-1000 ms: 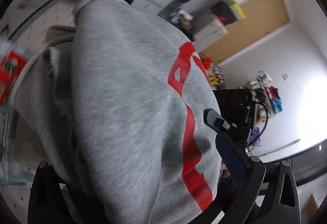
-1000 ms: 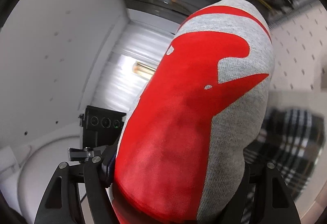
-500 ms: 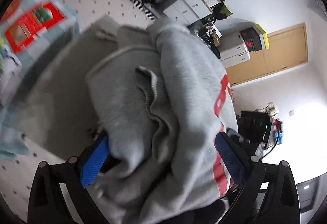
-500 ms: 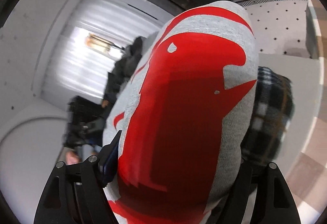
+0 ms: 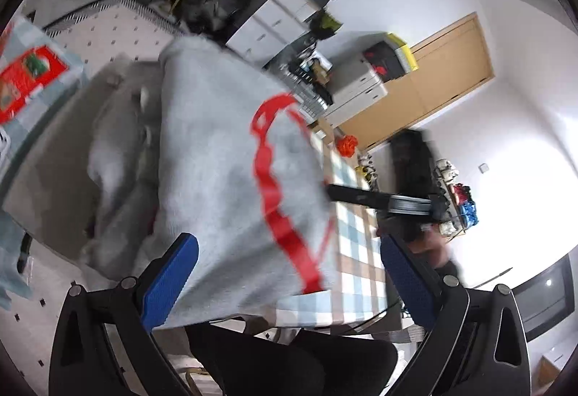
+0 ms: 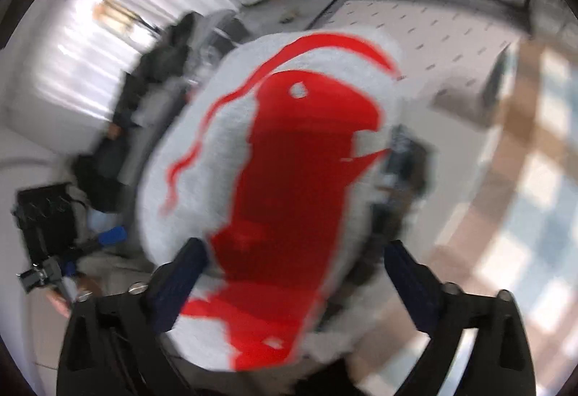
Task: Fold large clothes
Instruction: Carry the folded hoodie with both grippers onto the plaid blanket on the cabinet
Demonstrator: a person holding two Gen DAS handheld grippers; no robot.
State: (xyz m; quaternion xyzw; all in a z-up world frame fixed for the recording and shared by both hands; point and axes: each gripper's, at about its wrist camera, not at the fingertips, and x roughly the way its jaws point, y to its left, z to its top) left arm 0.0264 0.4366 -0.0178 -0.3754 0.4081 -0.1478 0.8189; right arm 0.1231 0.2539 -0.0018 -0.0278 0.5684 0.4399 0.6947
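Note:
A folded grey sweatshirt (image 5: pixel 216 161) with a red print lies on a grey pad (image 5: pixel 54 161) and partly over a checked cloth (image 5: pixel 354 233). My left gripper (image 5: pixel 289 244) stands open around its near edge; the left blue pad (image 5: pixel 169 280) is at the fabric, the right pad (image 5: pixel 404 280) is apart from it. In the right wrist view the sweatshirt (image 6: pixel 289 161) bulges between the jaws of my right gripper (image 6: pixel 294 248), which are opening; its right pad (image 6: pixel 408 277) stands off the cloth. The picture is blurred there.
A red and green package (image 5: pixel 25 78) lies at the far left. White drawers (image 5: pixel 267 17) and a wooden door (image 5: pixel 444 78) stand behind. A person's dark legs (image 5: pixel 289 360) are below the left gripper. The checked cloth (image 6: pixel 523 179) spreads to the right.
The sweatshirt came down from the air onto the pad. My left jaws spread apart and let it go. The right gripper tipped downward and its jaws widened off the bundle.

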